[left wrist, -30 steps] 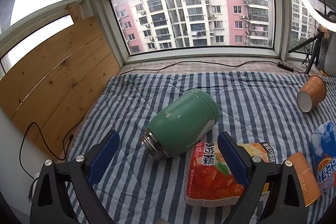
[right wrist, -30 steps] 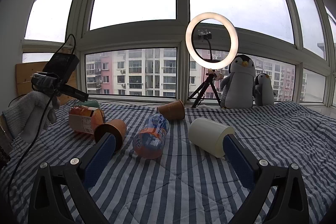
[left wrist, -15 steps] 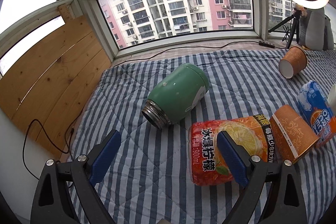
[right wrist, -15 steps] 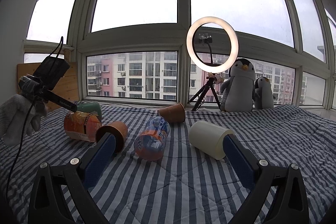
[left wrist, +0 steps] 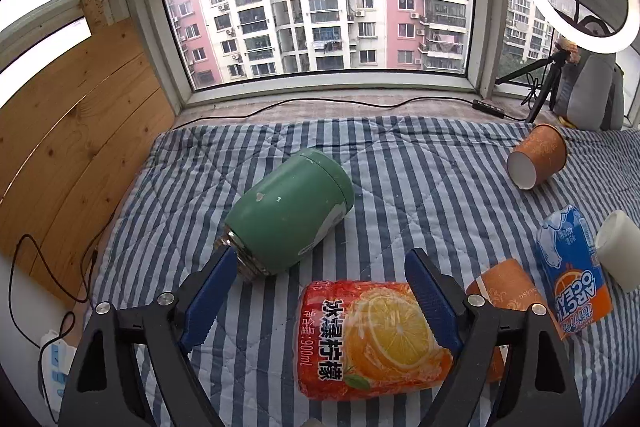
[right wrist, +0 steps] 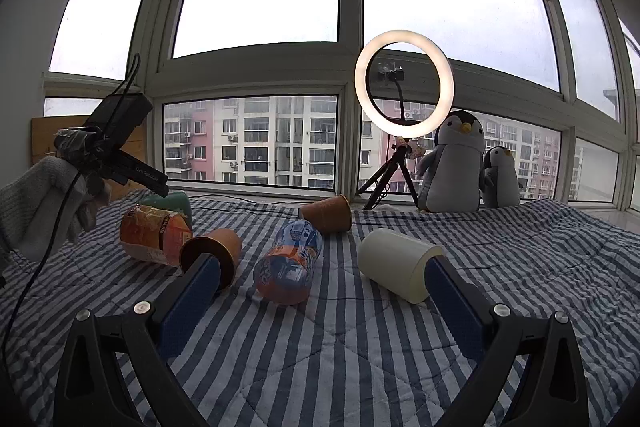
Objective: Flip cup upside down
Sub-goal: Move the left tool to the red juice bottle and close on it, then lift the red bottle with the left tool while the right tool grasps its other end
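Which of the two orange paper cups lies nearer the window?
The orange cup by the tripod; the other orange cup lies beside the orange juice bottle.

- Your right gripper hovers with jaws spread wide over the striped quilt.
- A cream cup lies on its side near the right finger.
- An orange-and-blue bottle lies between the fingers.

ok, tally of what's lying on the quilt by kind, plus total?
Paper cups: 2, near and far
Cream cup: 1
Green flask: 1
Drink bottles: 2, orange and blue
Total: 6, all on their sides on the quilt.
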